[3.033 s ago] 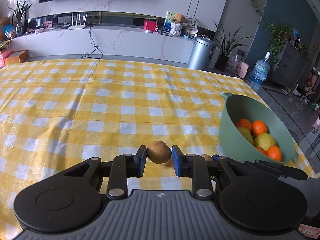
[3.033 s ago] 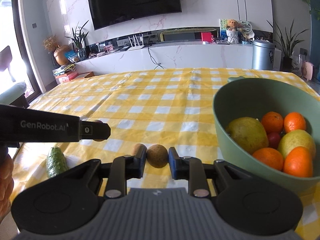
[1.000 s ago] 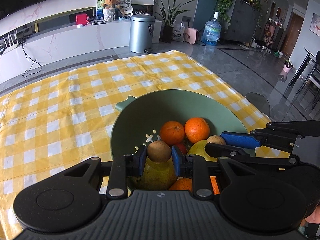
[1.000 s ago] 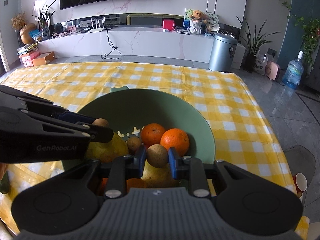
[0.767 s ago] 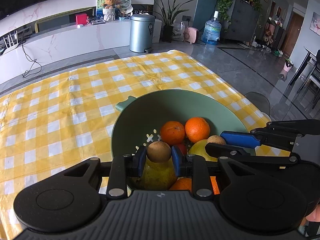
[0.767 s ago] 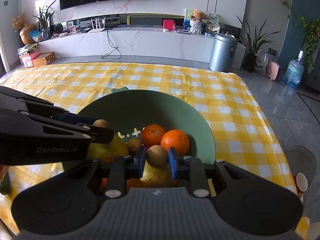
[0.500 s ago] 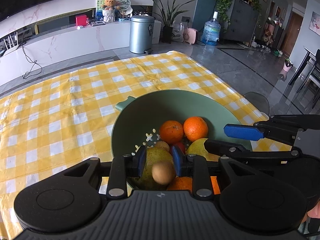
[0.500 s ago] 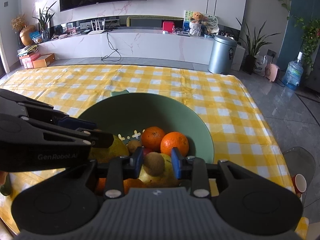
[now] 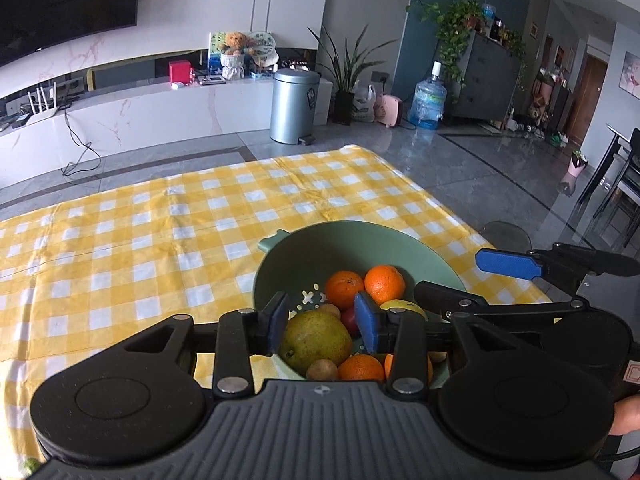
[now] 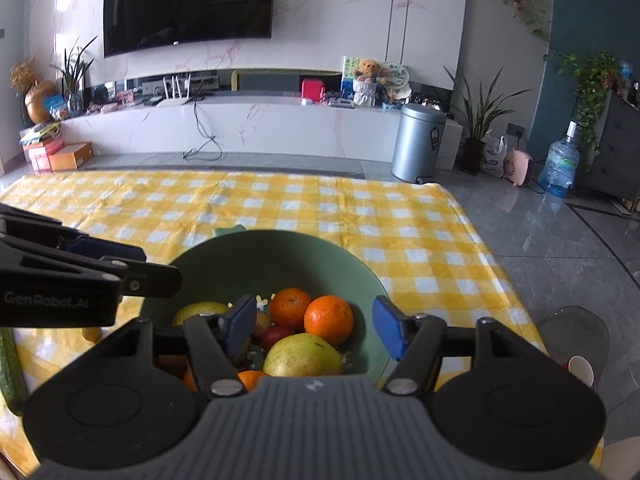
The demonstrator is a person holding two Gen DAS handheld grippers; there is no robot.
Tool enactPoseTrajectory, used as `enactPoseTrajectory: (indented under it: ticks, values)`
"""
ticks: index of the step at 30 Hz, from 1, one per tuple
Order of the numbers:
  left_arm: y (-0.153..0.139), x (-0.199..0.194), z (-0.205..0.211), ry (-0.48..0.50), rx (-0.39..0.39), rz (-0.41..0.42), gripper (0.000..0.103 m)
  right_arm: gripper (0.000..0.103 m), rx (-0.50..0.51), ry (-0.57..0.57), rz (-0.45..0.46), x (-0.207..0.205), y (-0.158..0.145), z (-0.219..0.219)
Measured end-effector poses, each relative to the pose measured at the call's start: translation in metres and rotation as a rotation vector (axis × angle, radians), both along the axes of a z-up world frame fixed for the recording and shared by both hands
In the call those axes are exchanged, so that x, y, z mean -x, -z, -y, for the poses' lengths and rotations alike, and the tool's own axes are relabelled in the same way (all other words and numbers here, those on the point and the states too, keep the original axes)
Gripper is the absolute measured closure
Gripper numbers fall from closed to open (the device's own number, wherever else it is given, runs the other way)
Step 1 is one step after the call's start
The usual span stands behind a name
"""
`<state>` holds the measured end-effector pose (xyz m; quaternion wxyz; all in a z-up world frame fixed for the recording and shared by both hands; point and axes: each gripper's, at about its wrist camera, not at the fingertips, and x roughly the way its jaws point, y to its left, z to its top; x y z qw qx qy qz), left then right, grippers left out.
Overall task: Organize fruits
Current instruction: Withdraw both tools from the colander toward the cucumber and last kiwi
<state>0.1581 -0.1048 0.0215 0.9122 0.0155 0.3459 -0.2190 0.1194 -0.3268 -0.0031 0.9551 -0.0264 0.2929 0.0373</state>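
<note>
- Cucumber [image 10: 9, 368]: lies on the checked tablecloth [image 10: 304, 208] at far left, outside the green bowl [image 9: 320, 240]. It looks firm, elongated and light; grip across its middle.
- Left gripper [image 9: 322, 317]: jaws apart, empty, above the bowl.
- Green pear [image 9: 315, 339]: inside the bowl, beneath the left jaws. Smooth skin, probably bruises easily; hold at the widest girth.
- Small brown fruit [image 9: 321, 369]: rests in the bowl touching the pear. Round and light; it likely rolls.
- Oranges [image 10: 329, 319]: piled toward the bowl's far side, firm.
- Right gripper [image 10: 314, 325]: jaws wide apart, empty.
</note>
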Motion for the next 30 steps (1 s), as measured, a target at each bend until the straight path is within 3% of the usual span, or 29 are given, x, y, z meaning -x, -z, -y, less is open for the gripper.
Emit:
enactPoseTrajectory:
  ticks: [4, 7, 13, 19, 30]
  values:
    - [-0.009, 0.012, -0.013, -0.049, 0.003, 0.016, 0.054, 0.037, -0.047, 0.021, 0.03, 0.015, -0.003, -0.006]
    - [-0.012, 0.021, -0.024, -0.08, 0.019, 0.012, 0.047, 0.027, -0.102, 0.039, 0.06, 0.029, -0.003, -0.012]
    - [-0.011, 0.041, -0.044, -0.118, 0.011, 0.01, 0.044, 0.027, -0.177, 0.035, 0.071, 0.051, 0.002, -0.028]
    - [-0.005, 0.061, -0.06, -0.15, -0.033, 0.023, 0.023, 0.027, -0.169, -0.002, 0.051, 0.066, 0.018, -0.052]
    - [0.017, 0.078, -0.1, -0.255, -0.056, -0.077, 0.022, 0.018, -0.155, -0.108, 0.028, 0.085, 0.041, -0.091]
